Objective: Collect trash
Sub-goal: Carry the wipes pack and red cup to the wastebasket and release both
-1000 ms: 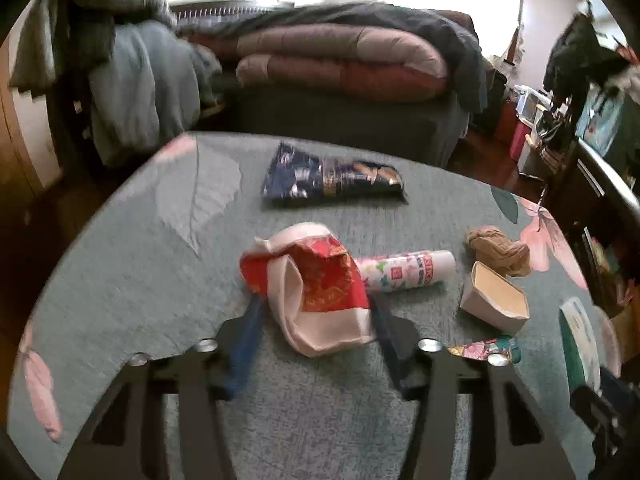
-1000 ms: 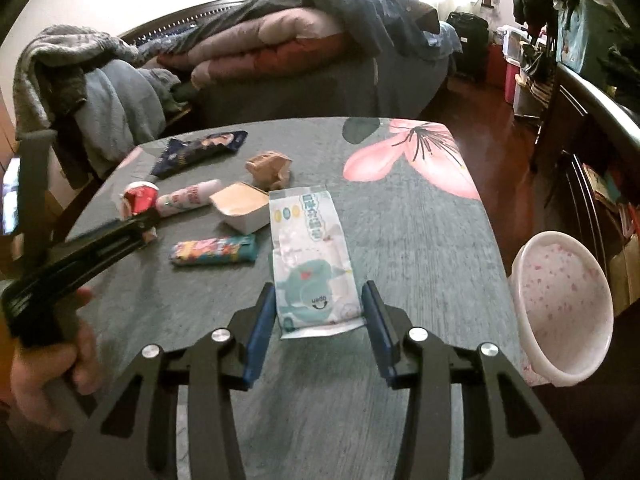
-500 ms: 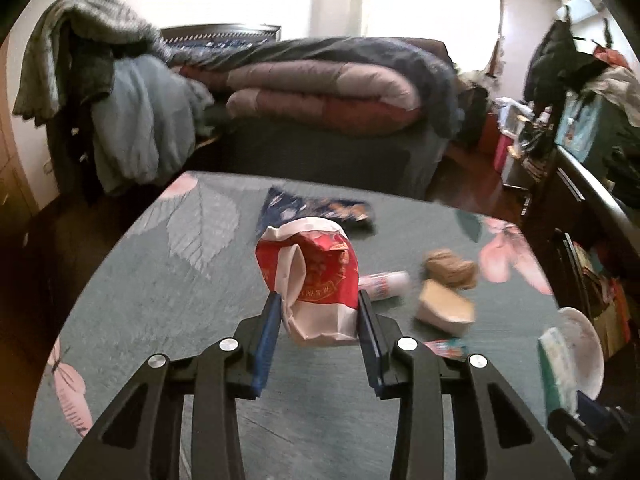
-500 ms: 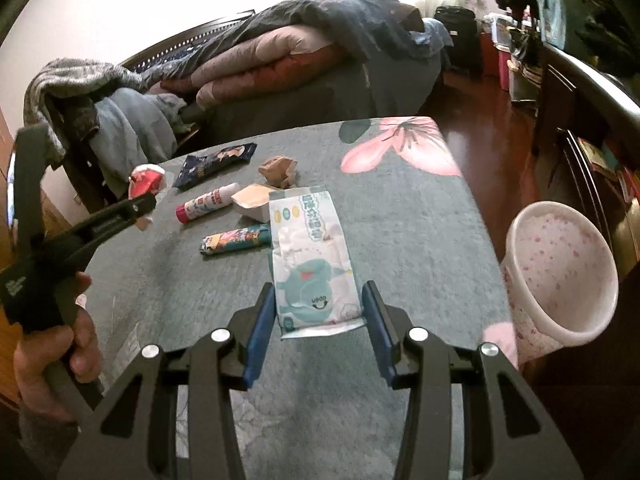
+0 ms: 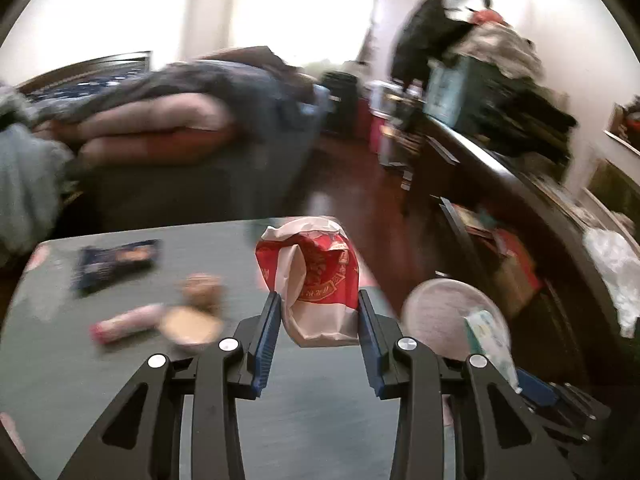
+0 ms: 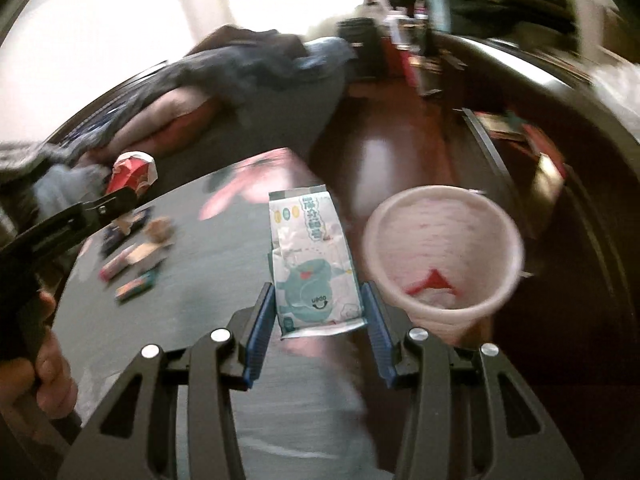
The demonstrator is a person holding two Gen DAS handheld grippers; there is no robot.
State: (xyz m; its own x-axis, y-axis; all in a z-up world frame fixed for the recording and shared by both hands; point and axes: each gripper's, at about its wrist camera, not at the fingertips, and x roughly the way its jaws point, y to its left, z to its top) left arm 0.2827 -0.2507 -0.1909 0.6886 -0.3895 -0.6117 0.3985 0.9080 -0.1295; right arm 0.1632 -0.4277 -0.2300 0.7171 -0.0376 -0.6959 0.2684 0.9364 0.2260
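Left gripper pinches a crumpled red-and-white paper bag lifted above the table, while the right gripper clamps a pale wipes packet beside the pink bin standing just off the table's right edge. Some scraps, one of them red, already lie in the bin, but neither held piece is dropped yet. A dark wrapper, a pink tube, a small box and a brown wad wait near the far left corner.
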